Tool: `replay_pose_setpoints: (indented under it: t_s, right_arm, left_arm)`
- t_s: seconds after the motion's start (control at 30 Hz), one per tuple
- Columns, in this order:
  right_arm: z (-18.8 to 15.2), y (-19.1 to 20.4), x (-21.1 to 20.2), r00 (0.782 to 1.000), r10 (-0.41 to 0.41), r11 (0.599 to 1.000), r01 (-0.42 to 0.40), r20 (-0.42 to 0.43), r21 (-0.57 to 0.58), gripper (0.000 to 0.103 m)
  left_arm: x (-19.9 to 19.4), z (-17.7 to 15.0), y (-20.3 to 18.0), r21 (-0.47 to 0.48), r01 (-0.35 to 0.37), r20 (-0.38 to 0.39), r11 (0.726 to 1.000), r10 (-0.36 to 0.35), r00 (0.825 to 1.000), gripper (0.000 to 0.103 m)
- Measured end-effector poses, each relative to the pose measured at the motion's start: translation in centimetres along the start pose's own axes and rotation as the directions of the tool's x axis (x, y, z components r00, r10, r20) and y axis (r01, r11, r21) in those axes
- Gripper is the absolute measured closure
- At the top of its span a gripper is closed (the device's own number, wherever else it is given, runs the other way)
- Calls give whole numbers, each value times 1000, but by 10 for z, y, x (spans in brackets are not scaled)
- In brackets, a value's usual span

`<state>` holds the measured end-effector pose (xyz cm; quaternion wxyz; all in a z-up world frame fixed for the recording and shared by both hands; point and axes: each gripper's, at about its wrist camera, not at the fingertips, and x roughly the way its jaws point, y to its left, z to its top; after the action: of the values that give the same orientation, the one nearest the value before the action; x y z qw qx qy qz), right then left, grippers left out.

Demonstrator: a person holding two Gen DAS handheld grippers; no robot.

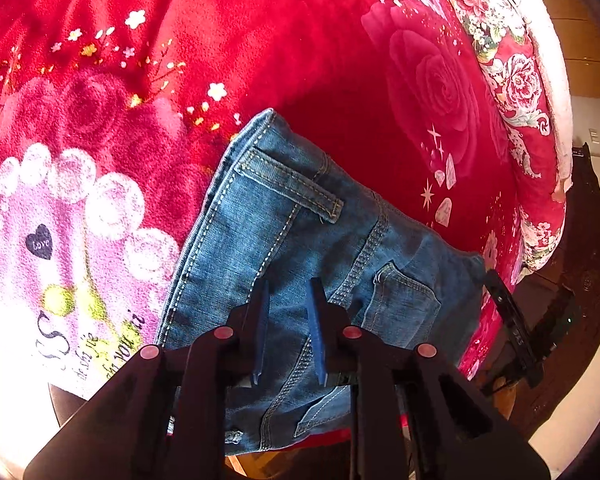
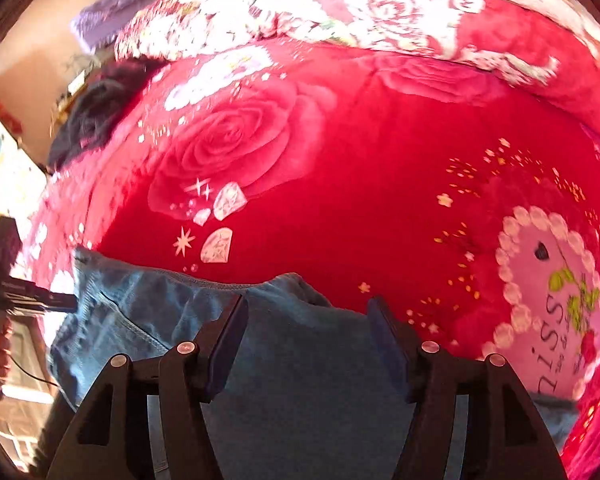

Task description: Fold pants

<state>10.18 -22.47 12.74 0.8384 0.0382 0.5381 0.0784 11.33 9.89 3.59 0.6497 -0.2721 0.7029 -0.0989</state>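
Observation:
Blue denim pants [image 1: 300, 240] lie folded in a compact bundle on the red floral blanket [image 1: 260, 40], near its front edge. My left gripper [image 1: 288, 292] hovers just above the pants with its blue-padded jaws a little apart and nothing between them. My right gripper [image 2: 306, 310] is wide open over the denim [image 2: 300, 360], empty. The right gripper also shows in the left wrist view [image 1: 528, 320] at the pants' right side. The left gripper shows in the right wrist view [image 2: 28, 296] at far left, held by a hand.
The blanket [image 2: 340, 160] covers a bed, with a floral quilt [image 2: 340, 12] bunched along its far side. A dark garment [image 2: 96, 112] lies at the bed's far left corner. Wooden floor [image 1: 580, 40] and a dark wooden bed frame [image 1: 580, 280] show beyond the bed edge.

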Motion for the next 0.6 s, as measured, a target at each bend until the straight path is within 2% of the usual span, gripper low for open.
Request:
replay_pose_setpoints:
  t_s: [0.03,0.07,0.1,0.13,0.2,0.27,0.3,0.37,0.4,0.43,0.47,0.5,0.53,0.6]
  right_arm:
    - [4,9,13,998,-52,997,50,-35,-56,51]
    - [5,20,26,993,-93,989,83,-78,-121,72]
    - [4,23,35,986,-128,981,110,-103,-162,99]
    - [5,25,39,982,-160,975,142,-101,-173,102]
    - [9,20,47,980,-165,982,153,-109,-115,102]
    - [11,12,58,959,-244,968,231,-145,-98,101]
    - [10,5,58,951,-268,963,261,-155,-68,95]
    - [4,-14,38,981,-161,984,168,-107,60,94]
    - [-2,-23,24,990,-121,985,129,-72,117,82]
    - [-11,-35,8,997,-71,980,76,-38,181,61]
    - [-23,-45,-6,1000,-15,971,17,-7,238,52]
    - [-40,-55,-22,1000,18,956,-24,23,292,45]
    - [-59,-64,-37,999,28,940,-42,45,338,45]
    - [-100,-83,-61,998,35,905,-56,59,422,45]
  left_arm:
    - [0,0,0,2,-1,0,1000,1,1000,87]
    - [0,0,-1,5,-1,3,1000,1,1000,87]
    - [-1,1,-1,8,2,7,1000,-2,1000,87]
    - [-1,4,-2,9,2,13,1000,-3,1000,87]
    - [3,9,-3,-1,-11,22,1000,11,1000,87]
    - [5,14,-3,-5,-35,13,999,35,999,87]
    - [1,13,-3,-7,-28,6,1000,28,1000,87]
    - [-18,8,1,13,-1,31,1000,0,1000,87]
    - [-31,3,4,30,14,49,999,-16,999,86]
    - [-43,-4,7,48,30,61,998,-33,998,81]
    - [-54,-13,13,58,41,67,997,-45,997,74]
    - [-62,-24,19,53,51,76,997,-55,996,54]
    - [-67,-37,27,40,68,85,997,-71,994,40]
    - [-68,-63,39,20,124,65,992,-125,990,39]
